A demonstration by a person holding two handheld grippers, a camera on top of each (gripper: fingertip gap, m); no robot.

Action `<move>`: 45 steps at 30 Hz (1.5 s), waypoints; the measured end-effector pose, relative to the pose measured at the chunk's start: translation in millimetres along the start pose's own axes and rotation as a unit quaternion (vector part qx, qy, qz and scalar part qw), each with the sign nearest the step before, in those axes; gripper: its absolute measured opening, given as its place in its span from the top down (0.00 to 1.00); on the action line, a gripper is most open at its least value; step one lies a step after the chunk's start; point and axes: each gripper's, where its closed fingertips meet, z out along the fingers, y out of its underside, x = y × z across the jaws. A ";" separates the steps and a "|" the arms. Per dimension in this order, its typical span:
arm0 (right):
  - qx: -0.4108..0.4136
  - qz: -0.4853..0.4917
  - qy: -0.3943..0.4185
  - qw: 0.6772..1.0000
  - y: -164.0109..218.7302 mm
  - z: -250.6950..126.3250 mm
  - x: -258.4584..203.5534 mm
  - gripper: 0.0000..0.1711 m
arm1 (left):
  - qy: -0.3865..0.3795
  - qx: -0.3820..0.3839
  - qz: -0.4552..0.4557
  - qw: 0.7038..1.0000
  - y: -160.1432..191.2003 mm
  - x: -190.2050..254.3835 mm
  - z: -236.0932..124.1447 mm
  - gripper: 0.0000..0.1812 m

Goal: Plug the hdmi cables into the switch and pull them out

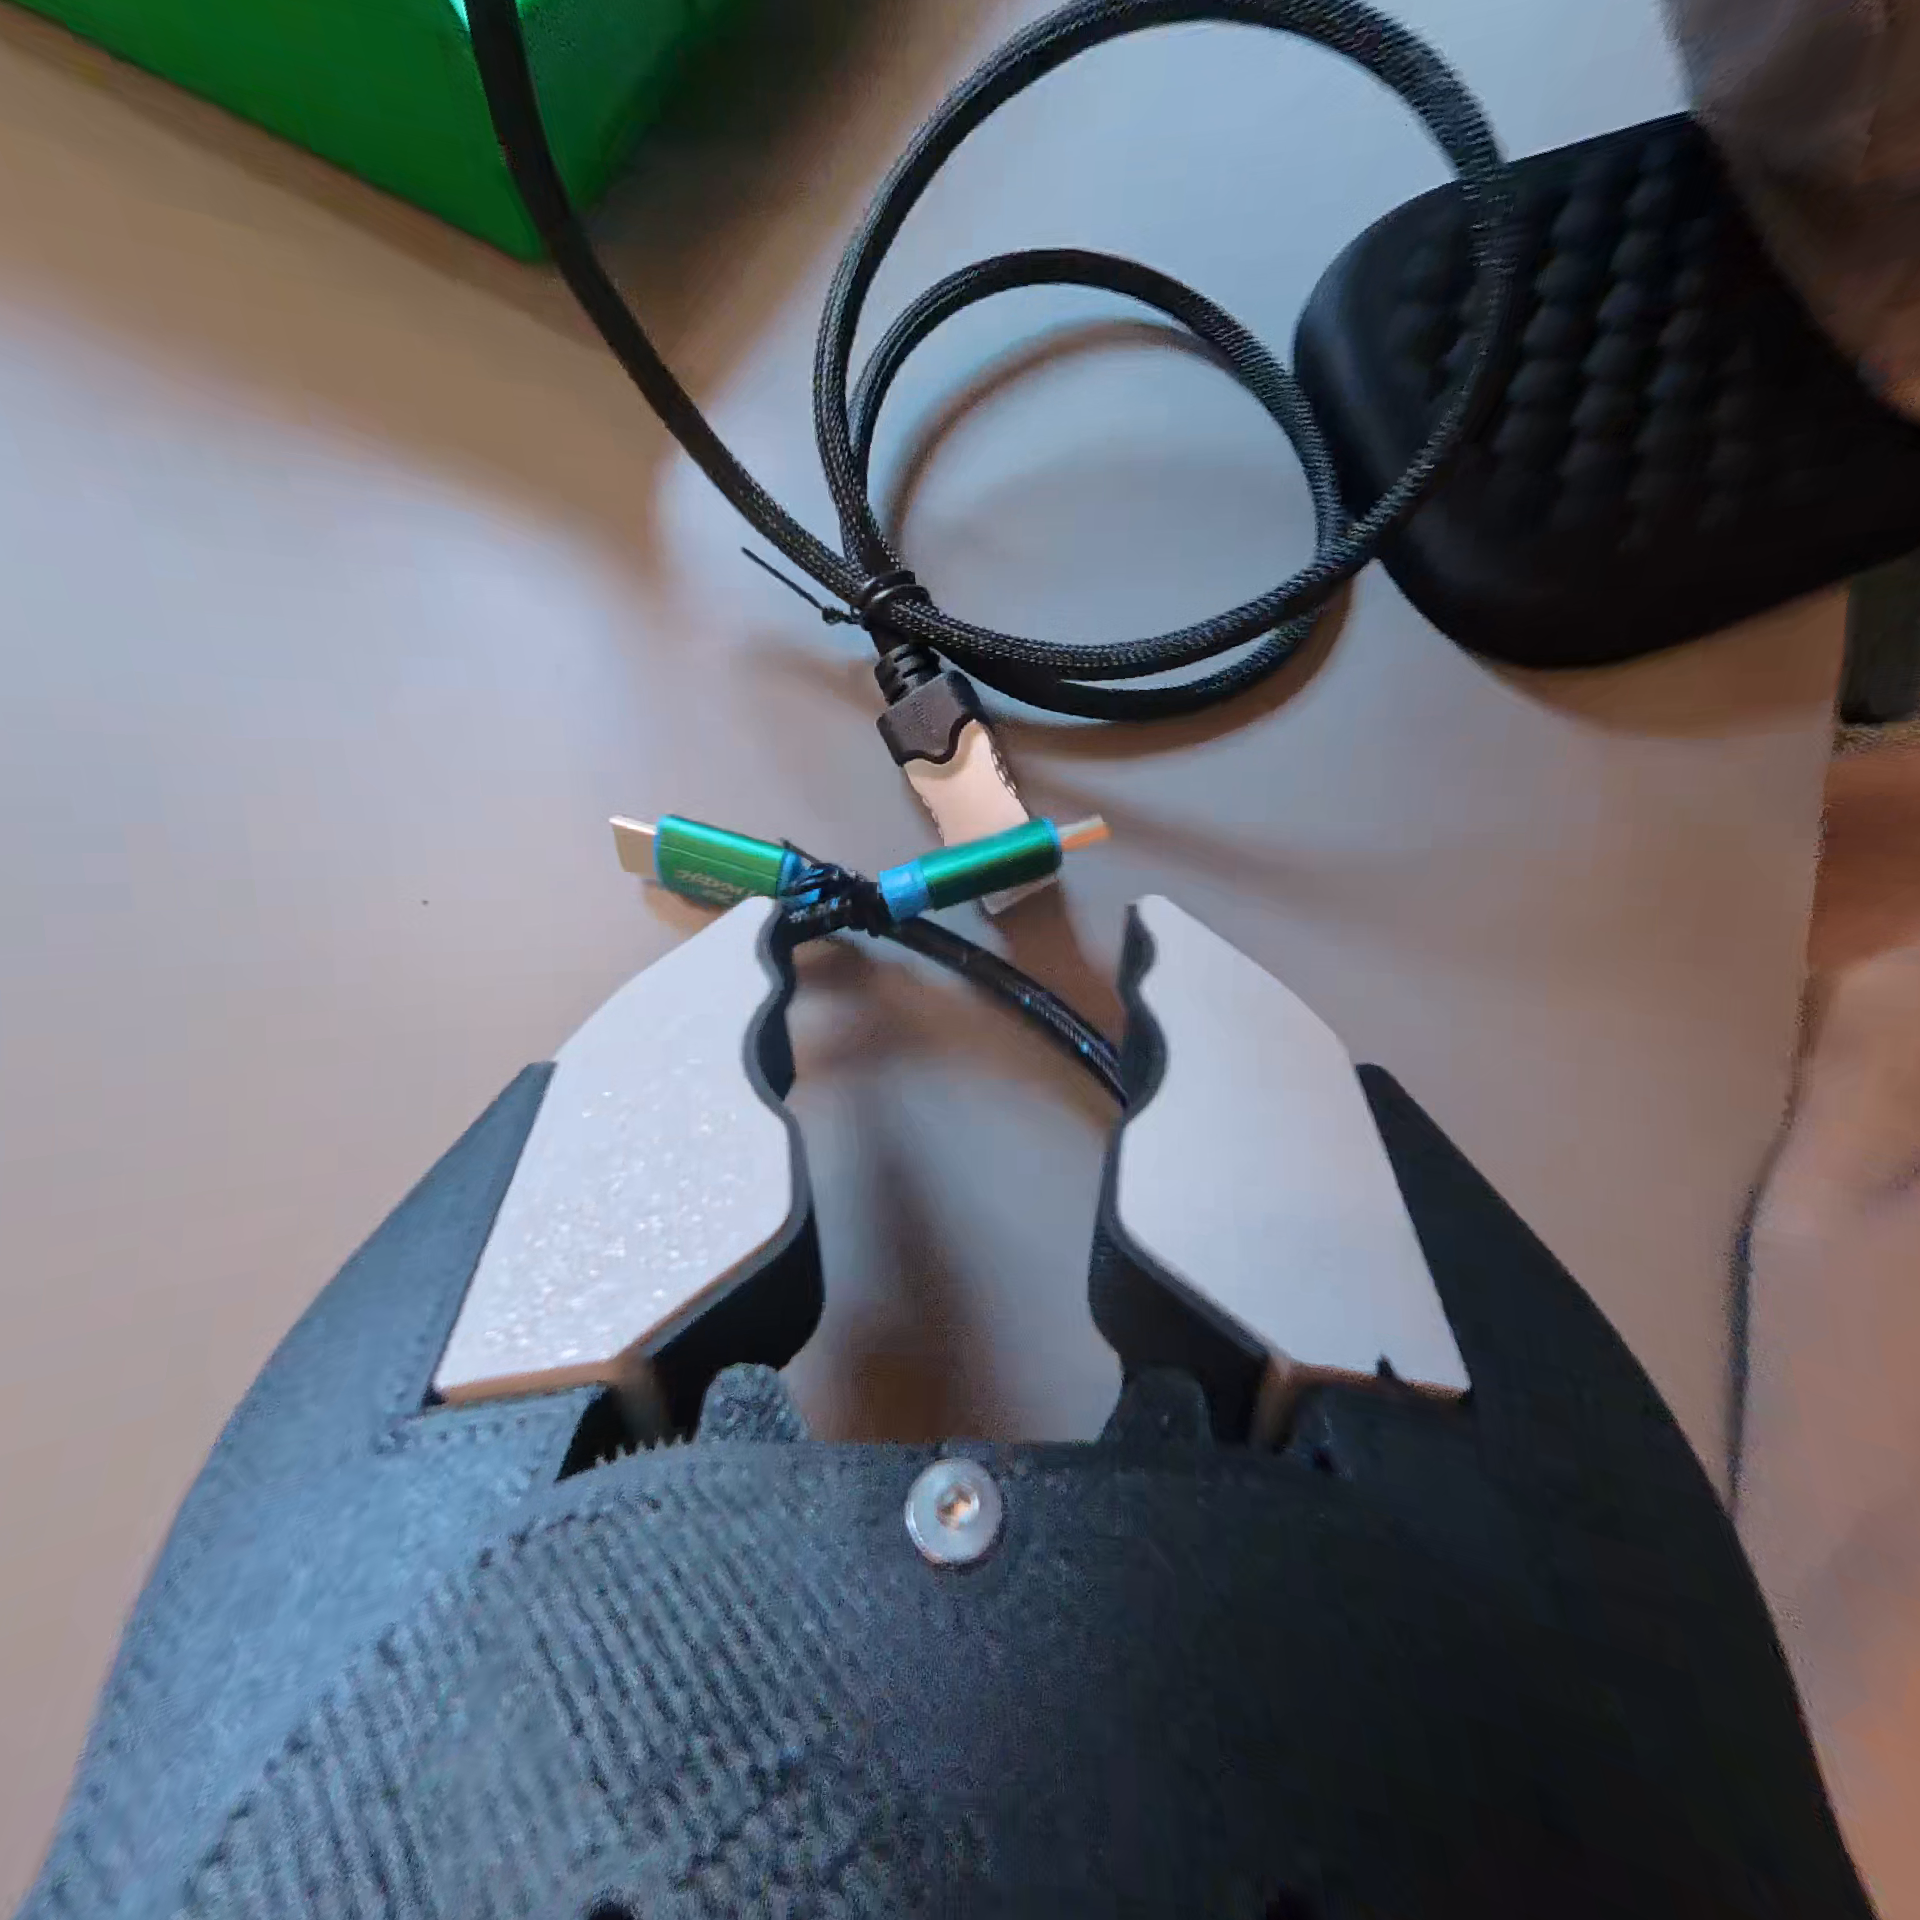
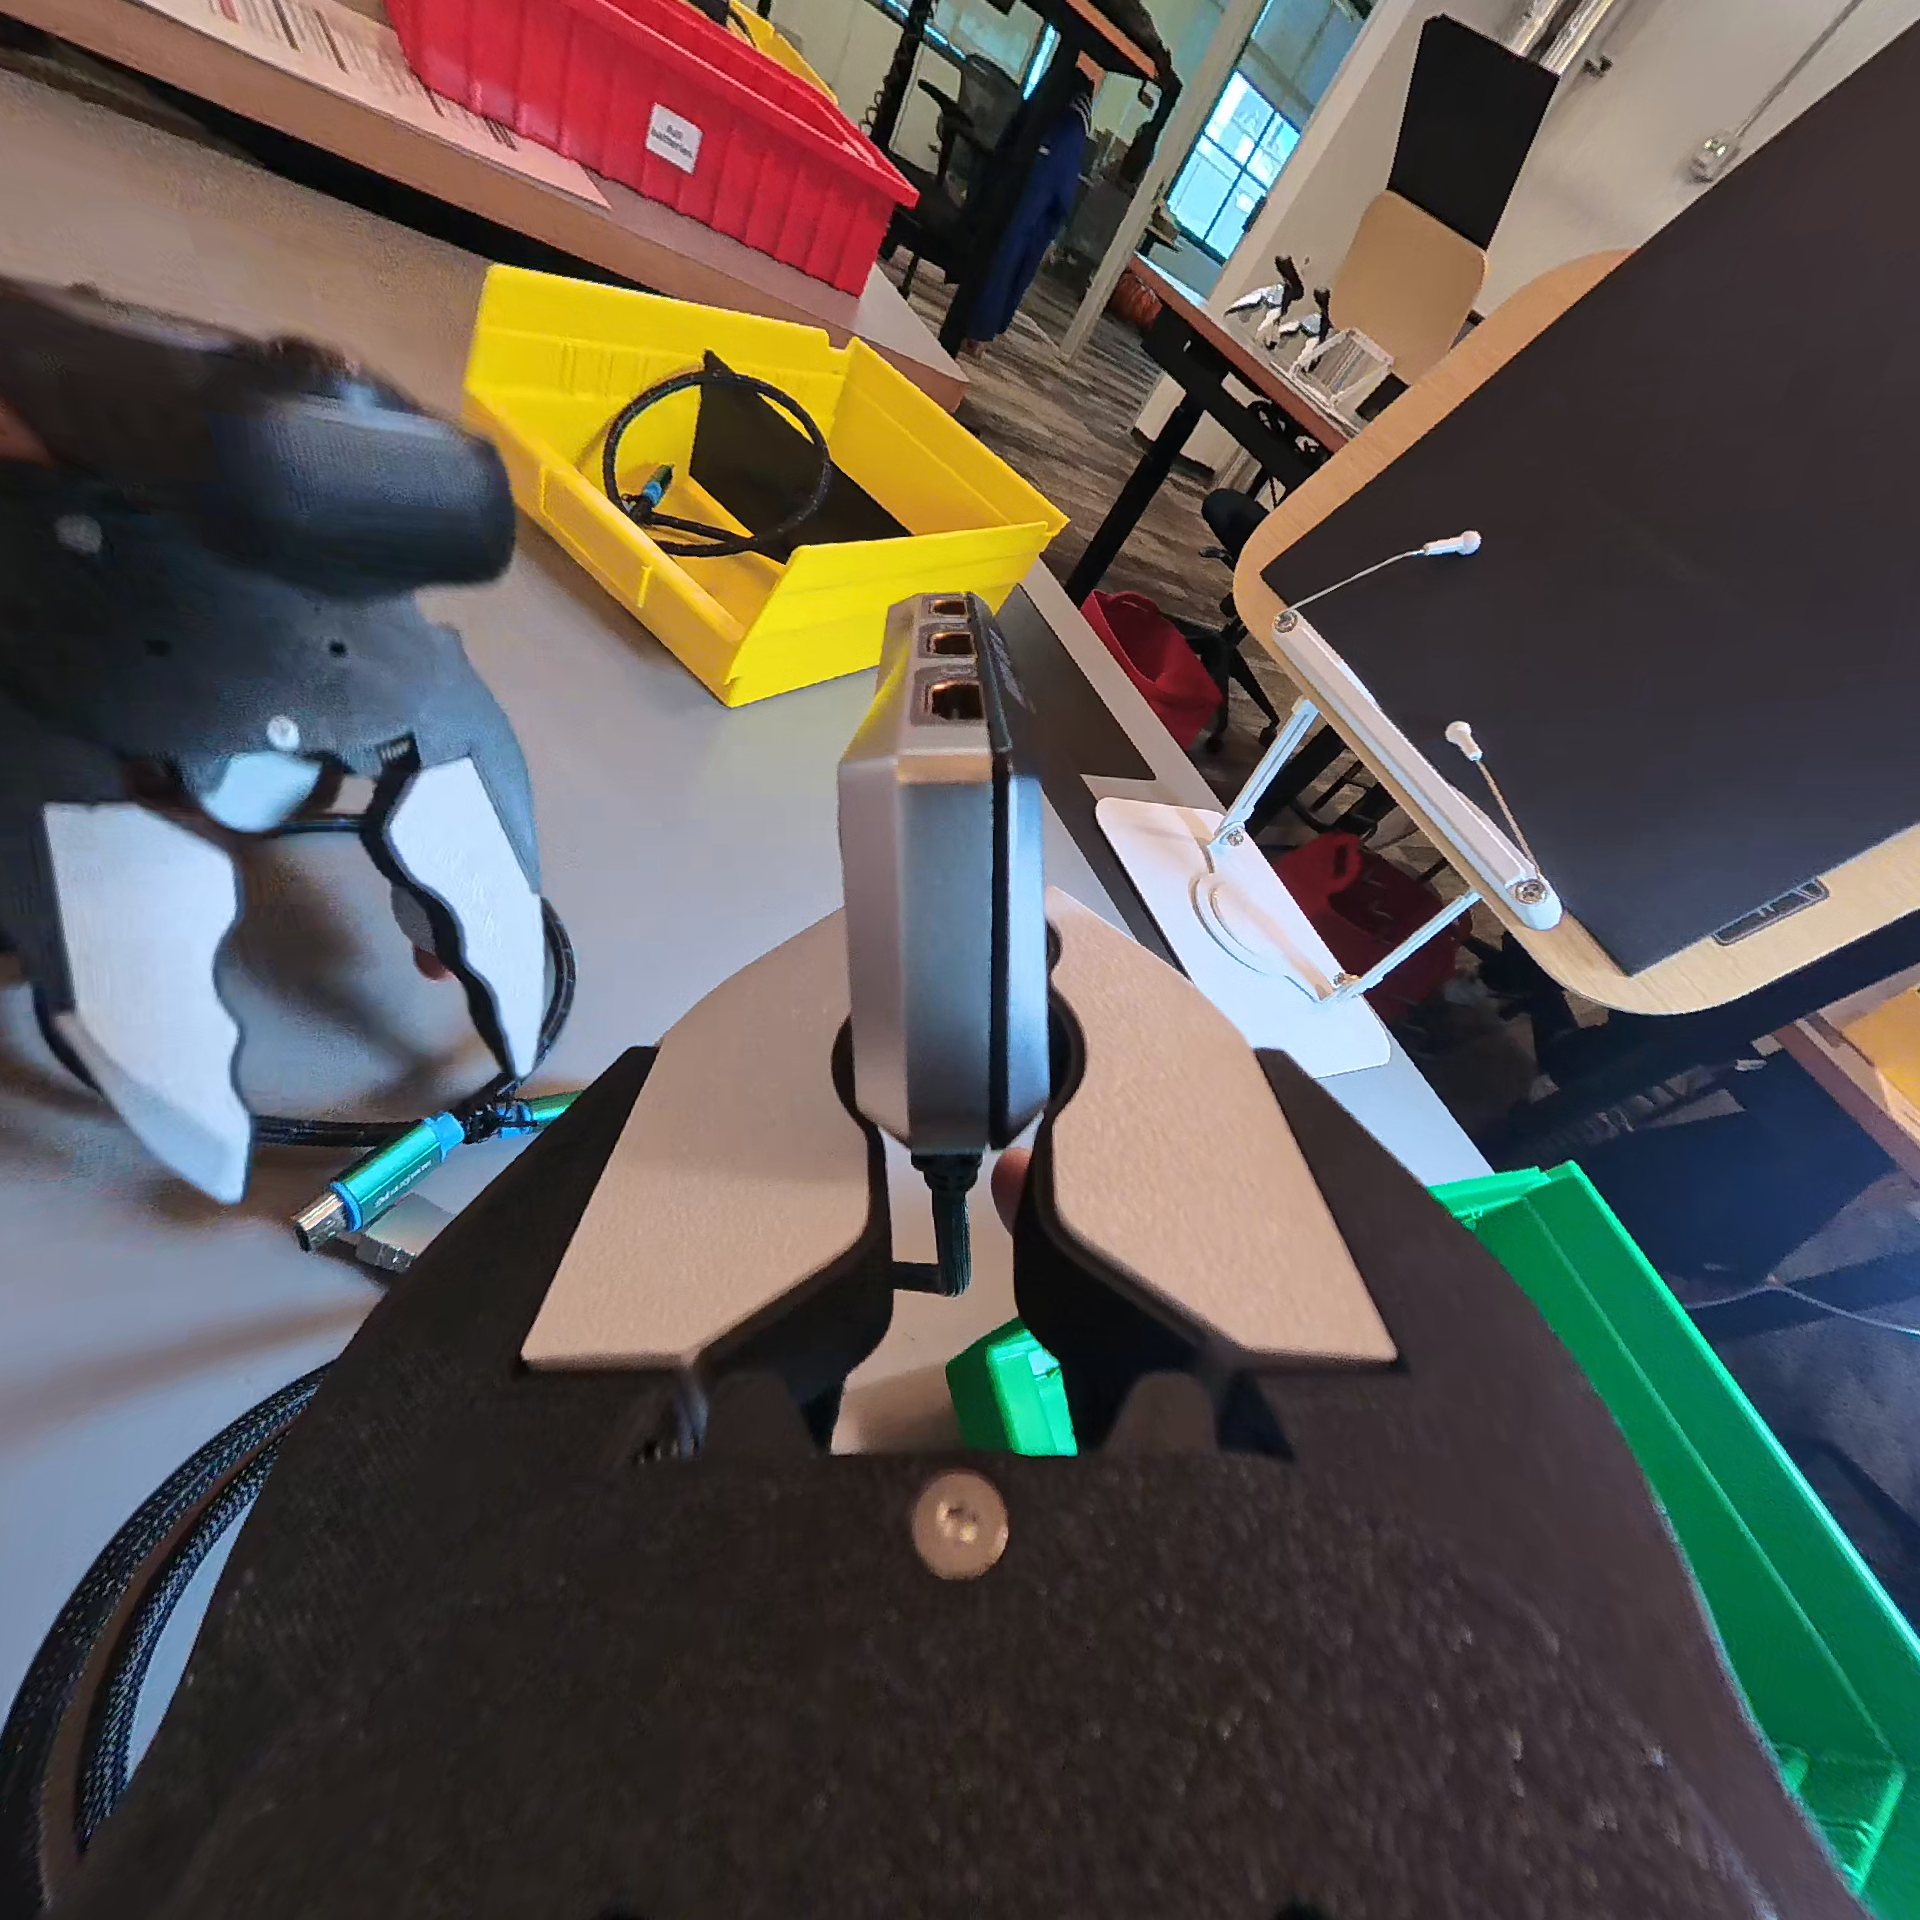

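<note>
My right gripper [image 2: 951, 1008] is shut on a grey HDMI switch [image 2: 925, 914] and holds it upright above the table, its row of empty ports [image 2: 954, 701] facing up and away. The switch's own short lead [image 2: 951, 1226] hangs between the fingers. My left gripper [image 1: 951, 914] is open, its tips just short of two green HDMI plugs [image 1: 727, 857] tied back to back on the table. A silver plug [image 1: 966, 800] on a black braided cable [image 1: 1091, 447] lies under one green plug. The left gripper [image 2: 369, 1101] shows blurred over the green plug [image 2: 395, 1174] in the right wrist view.
A yellow bin [image 2: 894, 613] holding another cable sits further back, a red bin [image 2: 727, 135] behind it. A green bin [image 2: 1683, 1475] is at my right, also seen in the left wrist view [image 1: 343, 94]. A dark panel [image 2: 1662, 520] stands at the table's right edge. My right fingertips sit around 20 centimeters from my left ones.
</note>
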 end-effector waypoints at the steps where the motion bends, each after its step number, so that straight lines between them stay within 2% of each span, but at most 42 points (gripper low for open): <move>1: -0.001 0.000 0.001 1.000 0.0 0.1 -0.1 0.87 | -0.017 -0.011 -0.009 1.000 2.4 -3.1 6.7 0.62; 3: -0.004 -0.002 0.004 1.000 -0.3 -0.4 -0.6 0.87 | -0.030 -0.018 -0.031 0.999 2.7 -7.7 13.9 0.55; 5: -0.005 -0.006 0.004 1.000 -0.8 -1.2 -1.0 0.87 | -0.064 -0.029 -0.017 0.997 4.8 -17.3 17.8 0.57; 7: -0.004 -0.006 0.004 1.000 -1.0 -1.4 -1.0 0.87 | -0.093 -0.050 0.037 0.994 8.7 -23.2 20.0 0.61; 8: -0.004 -0.005 0.003 1.000 -0.4 -1.3 -0.9 0.87 | -0.081 -0.059 0.061 0.993 9.4 -19.5 18.8 0.66; 11: -0.007 -0.005 0.004 1.000 1.9 -2.5 -0.2 0.87 | -0.044 -0.077 0.145 0.985 15.8 -12.7 11.7 0.69; 14: -0.004 -0.001 0.003 1.000 2.5 -3.8 0.8 0.87 | 0.012 -0.104 0.234 0.966 34.6 -3.9 -6.5 0.71; 18: -0.001 0.006 -0.001 1.000 4.1 -3.1 1.2 0.87 | 0.073 -0.105 0.291 0.948 62.7 0.6 -37.7 0.71; 20: -0.003 0.006 -0.001 1.000 4.6 -2.3 0.5 0.87 | 0.119 -0.097 0.222 0.963 71.6 7.2 -56.1 0.69; 23: -0.004 0.002 -0.001 1.000 3.9 -1.3 -0.7 0.87 | 0.118 -0.012 0.069 0.991 51.7 5.3 -74.0 0.67; 26: -0.008 0.000 0.000 1.000 4.8 0.6 -1.7 0.87 | 0.024 0.007 -0.043 0.999 50.6 -8.5 -78.8 0.65; 29: -0.014 -0.003 0.001 1.000 5.5 2.9 -3.2 0.87 | -0.049 -0.029 -0.041 0.998 64.6 7.3 -65.1 0.57; 30: -0.016 -0.005 0.002 1.000 5.0 3.3 -3.9 0.87 | -0.066 -0.029 -0.044 0.996 65.2 11.0 -58.9 0.58; 32: -0.014 -0.010 0.000 1.000 1.8 3.6 -6.8 0.87 | -0.115 -0.024 -0.065 0.991 66.1 -2.3 -48.9 0.62; 34: -0.014 -0.017 0.001 1.000 -0.8 3.2 -9.7 0.87 | -0.111 -0.031 -0.084 0.990 67.9 -11.2 -38.6 0.72; 35: -0.016 -0.024 0.003 1.000 -1.5 2.6 -10.6 0.87 | -0.108 -0.041 -0.079 0.990 69.5 -15.0 -33.5 0.73; 38: -0.018 -0.034 0.005 0.999 -2.2 0.9 -12.2 0.87 | -0.104 -0.063 -0.048 0.991 67.4 -23.7 -32.4 0.87; 41: -0.016 -0.035 0.002 0.999 0.5 1.7 -12.0 0.87 | -0.086 -0.072 0.009 0.994 63.4 -28.5 -29.5 0.88; 43: -0.008 -0.043 0.001 0.999 1.4 2.2 -13.0 0.87 | -0.117 -0.088 0.064 0.987 61.8 -44.3 -32.1 0.89; 45: -0.002 -0.065 0.008 0.998 2.2 2.0 -12.9 0.86 | -0.180 -0.100 0.124 0.971 55.7 -69.7 -43.1 0.93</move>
